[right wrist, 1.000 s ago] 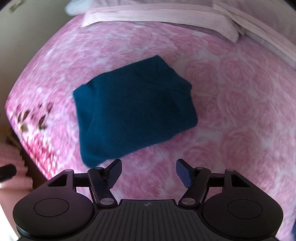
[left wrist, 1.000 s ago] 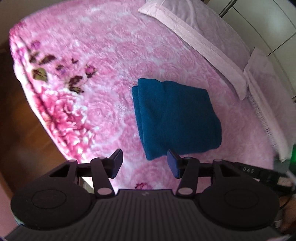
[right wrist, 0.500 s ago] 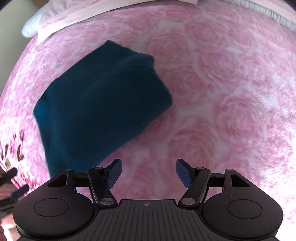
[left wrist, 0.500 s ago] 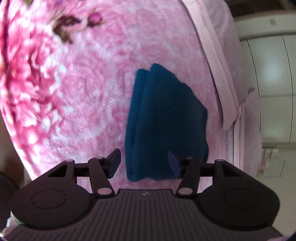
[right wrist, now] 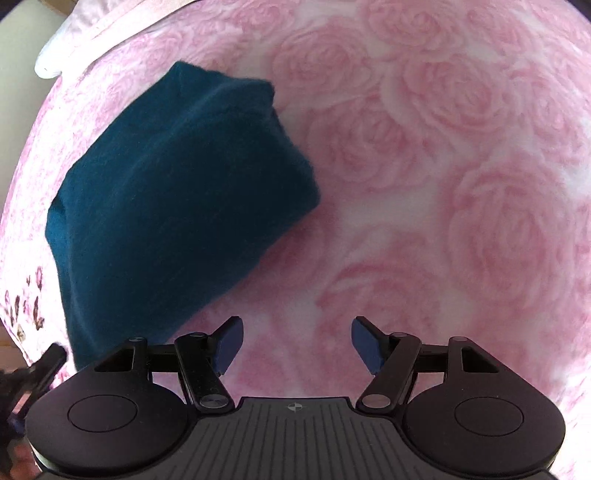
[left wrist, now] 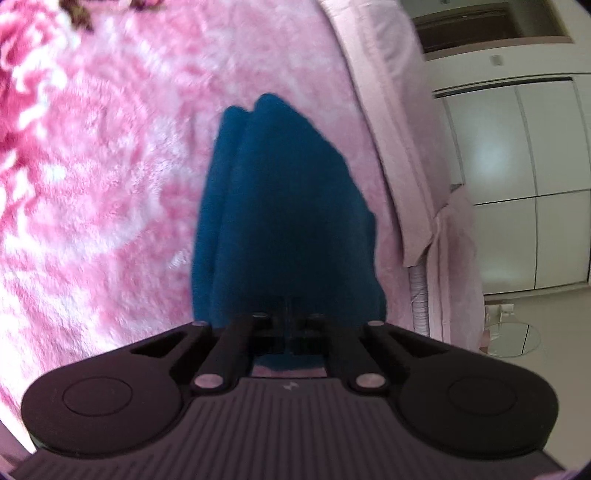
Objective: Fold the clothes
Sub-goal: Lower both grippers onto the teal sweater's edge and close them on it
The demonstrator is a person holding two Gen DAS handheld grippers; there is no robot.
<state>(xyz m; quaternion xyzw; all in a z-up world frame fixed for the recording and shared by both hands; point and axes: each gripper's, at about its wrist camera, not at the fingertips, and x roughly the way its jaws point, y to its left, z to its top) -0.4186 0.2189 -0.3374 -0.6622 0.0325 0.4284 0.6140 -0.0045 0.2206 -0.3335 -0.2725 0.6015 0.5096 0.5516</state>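
Teal folded fleece garment point(right wrist: 177, 206) lies on pink rose-patterned bed blanket point(right wrist: 443, 184). Left gripper point(left wrist: 288, 325) clenched on its near edge; right gripper point(right wrist: 297, 341) released, just right of it.

The right gripper point(right wrist: 297, 341), a black two-finger claw with blue pads, hangs over a pink fleece blanket with a rose pattern point(right wrist: 461, 192), its fingers spread wide with only blanket showing between them. Ahead of the claw and off to its left lies a folded dark teal cloth bundle point(right wrist: 177, 199), thick and soft-edged, its nearest corner reaching down just beside the left finger point(right wrist: 229, 341). Farther ahead on the left, past the bundle, a pale pink pillow edge point(right wrist: 85, 33) lines the blanket. At the far left, low down, a dark object pokes in, too unclear to identify.
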